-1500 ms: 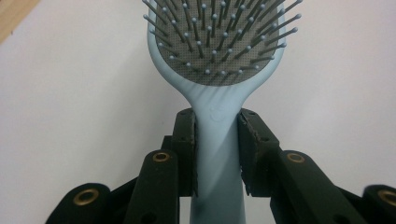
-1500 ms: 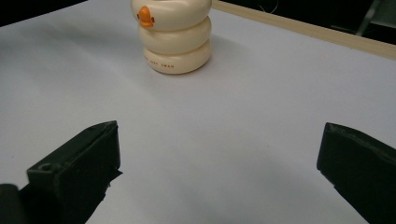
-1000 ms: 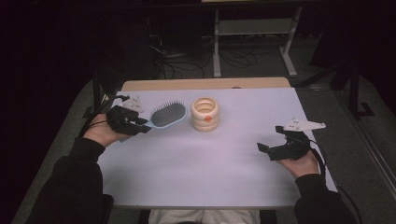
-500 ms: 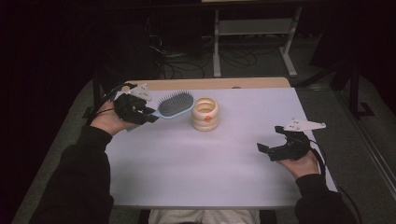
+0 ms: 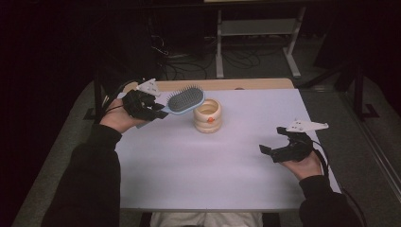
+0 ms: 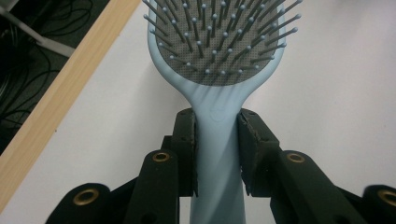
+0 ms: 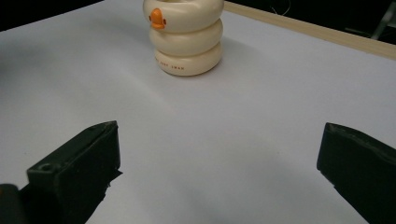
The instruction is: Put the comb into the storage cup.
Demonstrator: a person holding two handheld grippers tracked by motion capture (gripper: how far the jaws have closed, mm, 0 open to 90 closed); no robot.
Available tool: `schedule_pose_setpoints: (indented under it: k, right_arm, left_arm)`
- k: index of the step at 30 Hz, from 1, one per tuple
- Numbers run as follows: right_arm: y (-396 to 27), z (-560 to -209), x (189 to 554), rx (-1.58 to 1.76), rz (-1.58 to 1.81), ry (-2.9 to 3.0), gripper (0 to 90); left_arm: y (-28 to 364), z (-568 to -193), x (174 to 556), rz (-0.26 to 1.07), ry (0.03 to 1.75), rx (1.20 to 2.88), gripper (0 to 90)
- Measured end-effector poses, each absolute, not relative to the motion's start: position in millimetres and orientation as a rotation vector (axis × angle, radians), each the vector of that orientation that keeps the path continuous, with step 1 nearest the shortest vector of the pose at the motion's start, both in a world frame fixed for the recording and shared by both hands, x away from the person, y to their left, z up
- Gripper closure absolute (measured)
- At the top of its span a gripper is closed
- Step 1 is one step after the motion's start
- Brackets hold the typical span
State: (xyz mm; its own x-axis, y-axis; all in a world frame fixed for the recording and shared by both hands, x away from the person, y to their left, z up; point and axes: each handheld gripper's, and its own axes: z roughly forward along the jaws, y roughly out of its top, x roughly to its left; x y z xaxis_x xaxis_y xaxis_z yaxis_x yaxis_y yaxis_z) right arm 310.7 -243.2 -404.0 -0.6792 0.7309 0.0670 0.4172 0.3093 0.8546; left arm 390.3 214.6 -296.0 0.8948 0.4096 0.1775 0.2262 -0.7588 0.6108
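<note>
Table (image 5: pixel 189 170): we log one broad white top with a wooden strip along its far edge, bearing the items below.

Cream holder (image 5: pixel 208 115): a squat pot of three stacked rings with an orange beak on its side, open at the top, standing near the table's far middle. We judge it rigid, smooth and stable on its base.

Hairbrush (image 5: pixel 185 100): pale blue paddle type, grey cushion, ball-tipped pins facing up. We find it lifted off the table, head just beside the holder's rim on the left. We judge it light, with a stiff plastic body, a springy pin bed and a smooth handle that could slip or swing if pinched loosely. The narrow handle is the place to take hold, close below the head, never on the pins.

Left gripper (image 6: pixel 217 140): its jaws pinch the handle from both sides just below the neck.

Right gripper (image 7: pixel 219 163): jaws spread wide with nothing between them, resting low at the table's right, well apart from the holder.
</note>
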Motion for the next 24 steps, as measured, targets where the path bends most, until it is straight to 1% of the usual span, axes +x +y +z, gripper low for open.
schedule_pose_setpoints:
  k: [13, 24]
  right_arm:
    - [-245, -397, 315, 1.032, 1.323, 2.236, 0.0]
    - [-241, -372, 323, 0.978, 1.355, 2.227, 0.0]
  left_arm:
    - [202, -291, 396, 0.43, 0.461, 2.428, 70.0]
    - [189, -295, 396, 0.437, 0.461, 2.388, 70.0]
